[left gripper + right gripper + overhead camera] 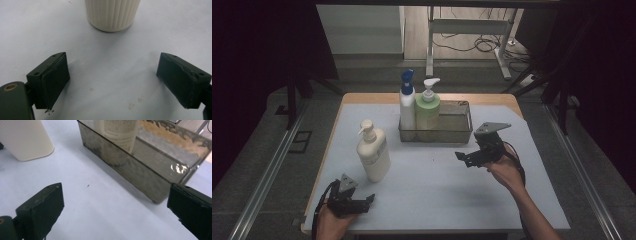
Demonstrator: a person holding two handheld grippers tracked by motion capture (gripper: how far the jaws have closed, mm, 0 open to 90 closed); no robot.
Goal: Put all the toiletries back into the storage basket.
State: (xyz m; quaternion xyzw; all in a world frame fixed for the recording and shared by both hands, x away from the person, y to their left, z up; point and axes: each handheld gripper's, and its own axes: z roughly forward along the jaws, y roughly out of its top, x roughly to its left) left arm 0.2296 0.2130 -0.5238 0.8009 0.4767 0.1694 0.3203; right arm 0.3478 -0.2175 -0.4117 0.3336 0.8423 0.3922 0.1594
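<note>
While jaws gape, cream bottle [111,13] stands beyond.

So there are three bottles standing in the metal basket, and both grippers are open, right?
Not quite. The high view shows two bottles in the metal basket: the blue-capped bottle and the green bottle. The cream bottle stands outside it on the table. The left gripper and right gripper are both open.

Dim light is falling from above on the bench [437,185]; the surroundings are staying dark. Glare is shining on the metal tray [178,167], and the near jaws are looking slightly soft.
</note>
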